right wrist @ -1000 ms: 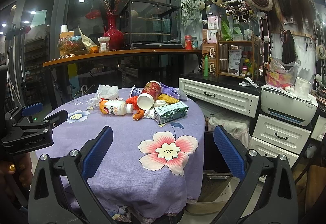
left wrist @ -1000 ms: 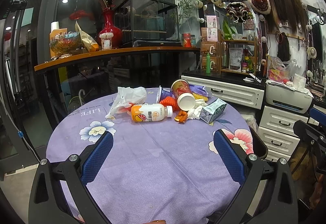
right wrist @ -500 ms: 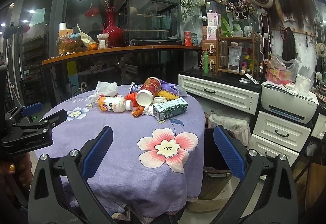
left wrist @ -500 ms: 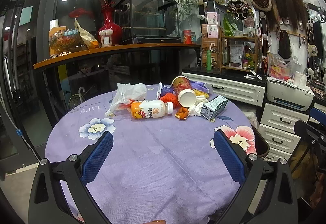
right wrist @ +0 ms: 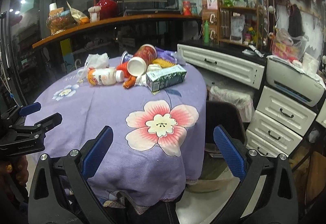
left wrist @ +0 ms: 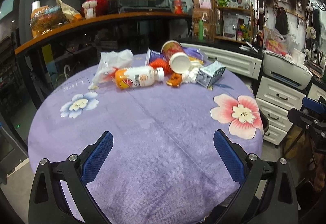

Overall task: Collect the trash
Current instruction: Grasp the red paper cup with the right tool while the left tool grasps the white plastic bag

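Here both claws [left wrist: 163,142] [right wrist: 163,138] gape, empty; the paper cup [left wrist: 176,54] half-hides orange scraps [left wrist: 160,65].

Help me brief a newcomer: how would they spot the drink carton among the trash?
Find the round table under the purple flowered cloth. A trash pile sits at its far side; the drink carton lies on its side at the pile's right end, beside the tipped red paper cup. It's the only boxy, green-and-white piece.
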Available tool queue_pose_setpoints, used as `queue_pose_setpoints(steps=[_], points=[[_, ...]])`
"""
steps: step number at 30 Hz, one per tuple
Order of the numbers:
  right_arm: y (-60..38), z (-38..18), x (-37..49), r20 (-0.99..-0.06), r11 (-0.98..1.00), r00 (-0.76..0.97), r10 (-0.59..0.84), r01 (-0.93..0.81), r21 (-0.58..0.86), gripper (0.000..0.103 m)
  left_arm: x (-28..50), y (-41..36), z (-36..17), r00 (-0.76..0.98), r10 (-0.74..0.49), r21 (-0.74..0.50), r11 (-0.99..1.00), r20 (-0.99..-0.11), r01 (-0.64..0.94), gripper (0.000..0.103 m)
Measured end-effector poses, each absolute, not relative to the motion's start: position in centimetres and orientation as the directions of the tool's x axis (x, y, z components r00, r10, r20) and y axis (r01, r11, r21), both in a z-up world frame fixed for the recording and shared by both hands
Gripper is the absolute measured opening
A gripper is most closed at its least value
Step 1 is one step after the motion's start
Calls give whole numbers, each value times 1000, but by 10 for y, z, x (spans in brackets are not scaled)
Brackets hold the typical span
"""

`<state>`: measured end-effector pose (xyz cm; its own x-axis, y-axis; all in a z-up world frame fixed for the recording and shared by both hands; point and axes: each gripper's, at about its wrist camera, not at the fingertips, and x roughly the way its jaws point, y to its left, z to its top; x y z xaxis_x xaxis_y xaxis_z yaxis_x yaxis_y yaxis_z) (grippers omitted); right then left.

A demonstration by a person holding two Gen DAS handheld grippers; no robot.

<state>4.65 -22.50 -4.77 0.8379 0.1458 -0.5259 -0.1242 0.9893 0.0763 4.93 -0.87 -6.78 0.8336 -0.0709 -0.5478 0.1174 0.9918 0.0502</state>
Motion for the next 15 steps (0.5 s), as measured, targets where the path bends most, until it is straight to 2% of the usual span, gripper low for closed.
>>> queue_pose_setpoints(steps=[5, 11, 15], points=[[-232, -63, 87, -604, 980, 772, 199, -142, 142, 98, 64, -2, -76, 790, -94, 12, 992, -606, 128, 98], [-221, -60, 150, -628, 963, 731, 267, -177, 202, 98, 94, 7, -73, 763, -115, 3, 988, -637, 151, 98], [-213, -52, 200, -624, 935, 701, 345, -197, 296, 98, 121, 21, -64, 764, -119, 5, 987, -634, 158, 98]])
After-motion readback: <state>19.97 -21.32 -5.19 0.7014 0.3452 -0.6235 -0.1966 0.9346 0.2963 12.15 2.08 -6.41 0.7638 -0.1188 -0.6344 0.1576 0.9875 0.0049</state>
